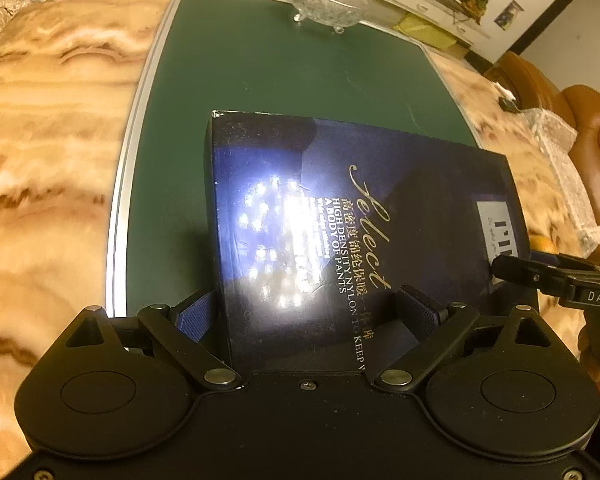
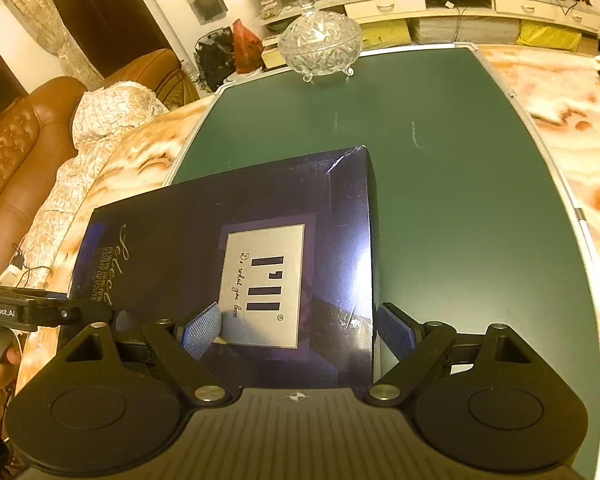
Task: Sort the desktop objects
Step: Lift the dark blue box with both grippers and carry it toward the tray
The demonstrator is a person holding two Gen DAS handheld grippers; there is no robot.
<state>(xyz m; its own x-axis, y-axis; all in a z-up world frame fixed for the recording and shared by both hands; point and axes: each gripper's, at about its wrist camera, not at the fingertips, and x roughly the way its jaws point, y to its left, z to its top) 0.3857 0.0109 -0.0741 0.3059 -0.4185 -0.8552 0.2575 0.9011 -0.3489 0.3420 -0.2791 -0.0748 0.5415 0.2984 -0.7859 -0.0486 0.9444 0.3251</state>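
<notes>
Left wrist view: left tool (image 1: 306,312) and right tool (image 2: 298,330) each grasp the dark blue box (image 1: 360,216), apparently lifted together; next, place it level.

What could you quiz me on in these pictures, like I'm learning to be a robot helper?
1. What stands at the far end of the green board?
A. a teapot
B. a lidded cut-glass dish
C. a lamp
2. True or false: the flat box near the grippers is bright red.
3. Fill in: the white print on the box reads "A BODY OF ____".

Key: 1 B. 2 false, it is dark blue. 3 PANTS.
</notes>
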